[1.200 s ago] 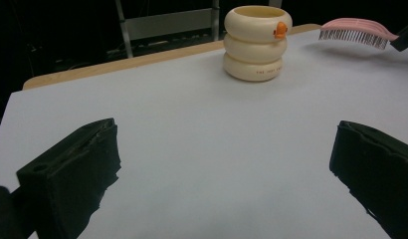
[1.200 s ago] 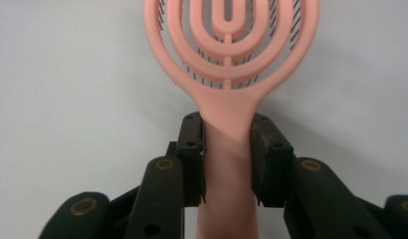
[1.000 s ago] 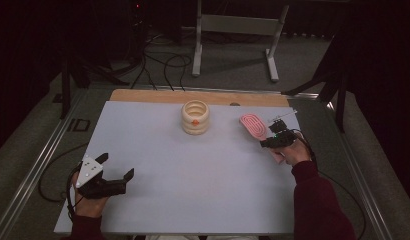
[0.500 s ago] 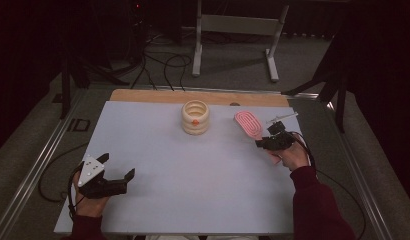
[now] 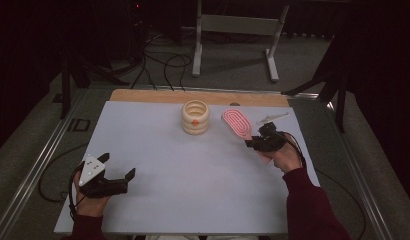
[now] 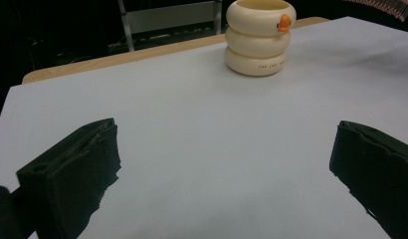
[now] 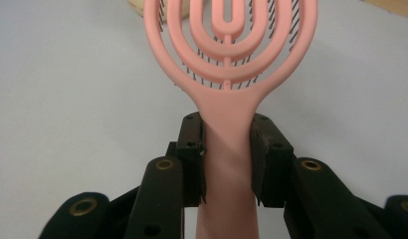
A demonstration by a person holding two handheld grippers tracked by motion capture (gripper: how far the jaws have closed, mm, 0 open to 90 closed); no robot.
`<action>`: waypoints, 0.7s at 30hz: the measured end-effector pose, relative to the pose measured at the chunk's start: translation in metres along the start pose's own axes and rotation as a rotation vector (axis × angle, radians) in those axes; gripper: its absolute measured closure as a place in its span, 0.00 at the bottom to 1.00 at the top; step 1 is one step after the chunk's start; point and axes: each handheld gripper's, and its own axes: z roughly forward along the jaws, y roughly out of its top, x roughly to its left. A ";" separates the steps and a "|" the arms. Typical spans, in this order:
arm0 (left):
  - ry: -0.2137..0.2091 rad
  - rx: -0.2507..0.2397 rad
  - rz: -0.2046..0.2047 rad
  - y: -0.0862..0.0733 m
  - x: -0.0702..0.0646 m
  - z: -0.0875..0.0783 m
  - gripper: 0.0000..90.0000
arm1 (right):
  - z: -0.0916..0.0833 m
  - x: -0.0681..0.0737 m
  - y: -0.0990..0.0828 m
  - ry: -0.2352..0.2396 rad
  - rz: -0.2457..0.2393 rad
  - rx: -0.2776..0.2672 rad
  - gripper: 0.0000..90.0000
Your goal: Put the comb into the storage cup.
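A pink hairbrush (image 5: 235, 123) with an oval vented head is held off the table by its handle; my right gripper (image 5: 253, 142) is shut on that handle. In the right gripper view both black pads press the pink handle (image 7: 227, 144) and the brush head (image 7: 231, 40) points away. Just left of the brush stands a cream ringed holder (image 5: 195, 117) with a small orange mark, which the left gripper view has far ahead (image 6: 260, 37). My left gripper (image 5: 115, 167) rests at the table's near left, jaws wide open with nothing between them.
The white table top (image 5: 158, 160) ends in a wooden strip (image 5: 193, 96) at the far edge. A thin pale object (image 5: 273, 118) lies beyond the right hand. Cables and a metal stand (image 5: 233, 25) are on the floor behind.
My right gripper has carried the hairbrush leftward and a little up, closer to the cream holder. The left gripper has stayed put.
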 end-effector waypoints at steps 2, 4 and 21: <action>0.000 0.002 -0.005 0.000 0.000 0.000 0.00 | 0.000 0.006 0.003 0.004 -0.010 -0.012 0.78; -0.003 0.005 -0.009 0.001 0.000 0.001 0.00 | -0.001 0.016 0.009 0.031 -0.029 -0.022 0.78; -0.029 0.034 -0.018 0.002 -0.002 0.006 0.00 | 0.008 0.069 0.032 0.101 -0.149 -0.074 0.78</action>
